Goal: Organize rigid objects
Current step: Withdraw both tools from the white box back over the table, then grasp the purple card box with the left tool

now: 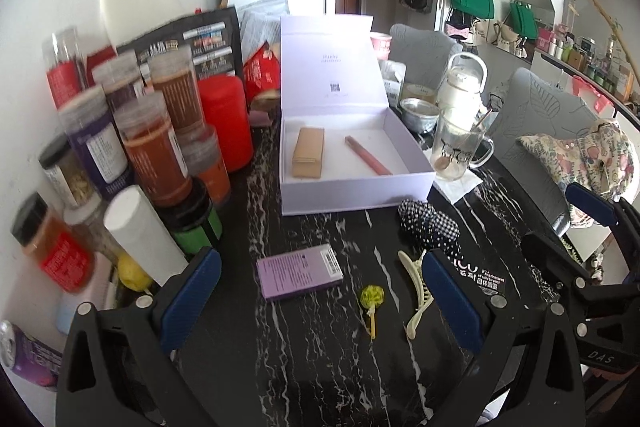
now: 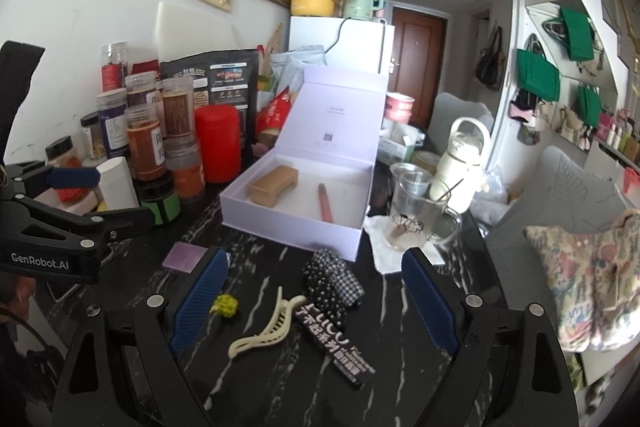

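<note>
Lying open near the middle of the black marbled worktop, the lilac cardboard box has its lid standing upright behind it, and inside, apart from each other, rest a tan rectangular block and a slim reddish stick. In front of the box stays a bare strip of worktop, where a flat purple carton, a green knobbly lollipop, a cream toothed plastic hair clip and a checked fabric bundle are scattered. Jars and canisters crowd the left edge by the wall; a glass mug on a napkin stands just beside the box's right wall. The left tongs gape wide, holding nothing. The right tongs also stand wide and empty above the clip.
</note>
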Tool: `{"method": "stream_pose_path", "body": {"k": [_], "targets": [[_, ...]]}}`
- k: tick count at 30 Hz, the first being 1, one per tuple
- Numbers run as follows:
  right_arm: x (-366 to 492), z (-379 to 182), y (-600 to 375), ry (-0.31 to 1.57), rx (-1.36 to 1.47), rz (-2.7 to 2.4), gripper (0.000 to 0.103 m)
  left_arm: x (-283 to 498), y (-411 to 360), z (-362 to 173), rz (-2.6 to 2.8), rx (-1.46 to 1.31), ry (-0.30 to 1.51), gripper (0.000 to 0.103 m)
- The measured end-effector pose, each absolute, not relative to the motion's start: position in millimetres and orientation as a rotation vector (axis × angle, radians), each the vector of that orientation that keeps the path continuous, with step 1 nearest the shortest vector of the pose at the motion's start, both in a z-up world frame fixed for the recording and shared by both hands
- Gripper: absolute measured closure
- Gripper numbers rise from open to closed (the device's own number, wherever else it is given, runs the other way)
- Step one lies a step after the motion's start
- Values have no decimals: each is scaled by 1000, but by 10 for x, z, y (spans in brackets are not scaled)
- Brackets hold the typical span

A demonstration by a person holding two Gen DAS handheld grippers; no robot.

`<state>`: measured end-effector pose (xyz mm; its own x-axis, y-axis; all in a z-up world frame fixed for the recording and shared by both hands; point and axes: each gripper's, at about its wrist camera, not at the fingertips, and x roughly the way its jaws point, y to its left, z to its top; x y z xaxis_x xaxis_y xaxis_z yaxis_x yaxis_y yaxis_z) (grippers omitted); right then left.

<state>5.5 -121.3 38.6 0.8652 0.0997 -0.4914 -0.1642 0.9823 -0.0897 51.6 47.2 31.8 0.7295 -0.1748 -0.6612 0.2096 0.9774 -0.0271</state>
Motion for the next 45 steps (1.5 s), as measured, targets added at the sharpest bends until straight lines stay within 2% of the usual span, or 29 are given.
{"method": "stream_pose_path", "body": {"k": [12,26,41,45], "targets": [[198,87,-1217,533,-99,131,13,811,575,-72,-231,-14,814,1],[553,-348,-1243,681,-53,118,13,1313,571,-521,-206,-30,921,1],[877,-487,-1297,723,-51,99,13,1799,461,-1011,-154,-7,1108,1],[922,-508,-1287,734,-55,107,13,1826,385,-1055,-122,65,1103,0]]}}
